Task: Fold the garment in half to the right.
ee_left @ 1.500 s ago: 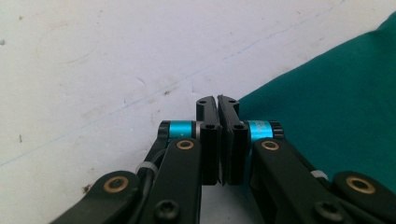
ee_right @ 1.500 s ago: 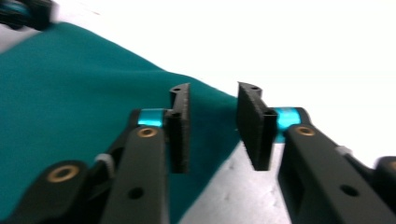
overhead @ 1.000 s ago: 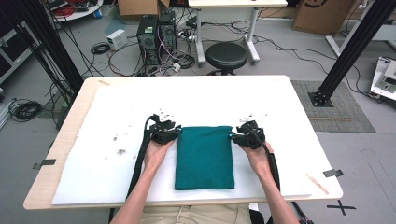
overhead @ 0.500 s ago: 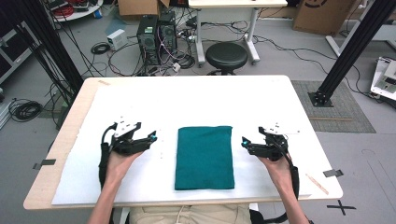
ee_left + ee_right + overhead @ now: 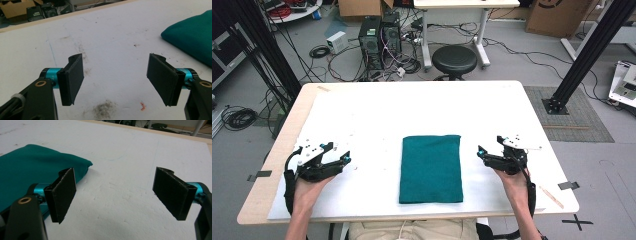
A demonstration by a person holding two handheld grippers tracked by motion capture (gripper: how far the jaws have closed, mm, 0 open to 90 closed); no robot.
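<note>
High view alone shows the whole folded cloth [image 5: 431,168] (grippers see edges).

Desk [image 5: 377,107] with white top, smudged. Beyond the desk's far edge: black round stool [image 5: 454,58], computer towers [image 5: 379,32], tangled cables [image 5: 319,51]. Cardboard box [image 5: 557,17] far right of stool. Black frame post [image 5: 584,55] right of desk.

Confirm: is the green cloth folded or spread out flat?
Folded. The green cloth lies as a neat rectangle on the table, and the right gripper view shows a thick, rounded doubled edge. Neither hand-held gripper touches it.
</note>
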